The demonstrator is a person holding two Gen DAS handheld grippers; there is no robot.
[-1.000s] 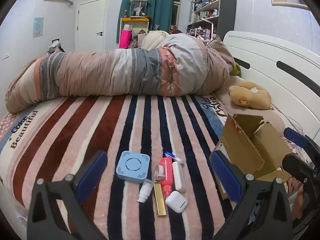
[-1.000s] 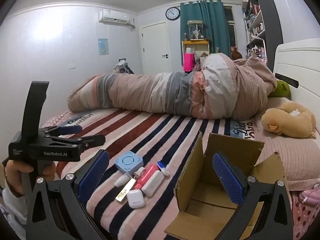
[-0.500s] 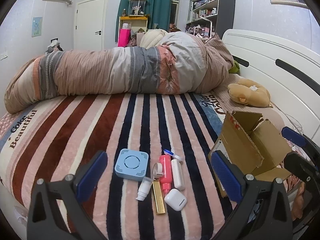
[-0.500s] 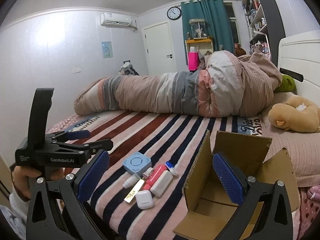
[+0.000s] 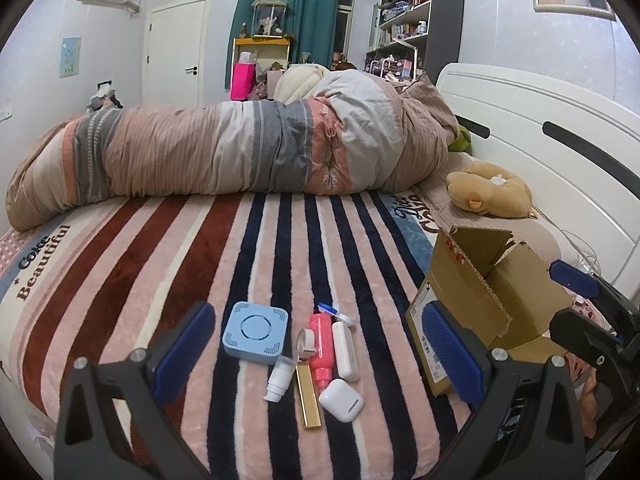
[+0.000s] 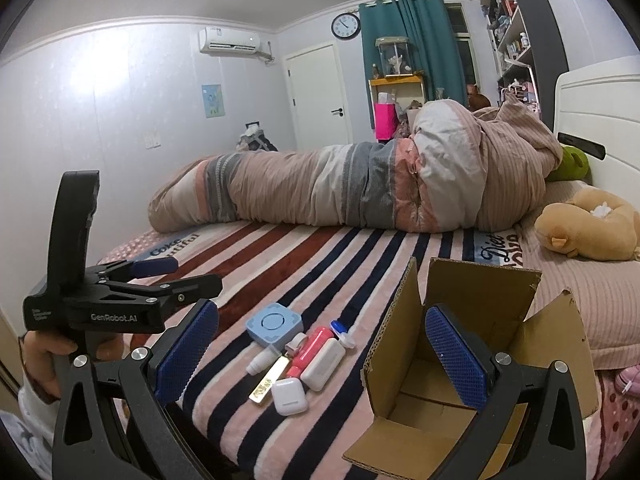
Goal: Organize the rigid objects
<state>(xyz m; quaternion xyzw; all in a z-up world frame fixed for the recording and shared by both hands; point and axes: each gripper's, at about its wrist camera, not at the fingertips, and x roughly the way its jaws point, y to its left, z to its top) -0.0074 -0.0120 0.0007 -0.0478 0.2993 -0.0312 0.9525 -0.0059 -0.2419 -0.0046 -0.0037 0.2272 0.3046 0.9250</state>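
Note:
Several small items lie together on the striped blanket: a light blue square box (image 5: 256, 334), a pink bottle (image 5: 321, 344), a white case (image 5: 346, 345), a white earbud case (image 5: 341, 399), a gold bar (image 5: 307, 394), a small white bottle (image 5: 279, 378). They also show in the right wrist view, the blue box (image 6: 274, 325) and earbud case (image 6: 289, 396) among them. An open cardboard box (image 5: 486, 300) (image 6: 460, 360) stands to their right. My left gripper (image 5: 316, 352) is open and empty above the items. My right gripper (image 6: 320, 356) is open and empty, beside the box.
A rolled quilt (image 5: 248, 152) lies across the far side of the bed. A tan plush toy (image 5: 488, 194) rests near the white headboard (image 5: 540, 120). The bed's front edge is just below the items.
Both grippers have drifted slightly; the views shifted a little and the items sit a bit higher in frame. Nothing was taken hold of.

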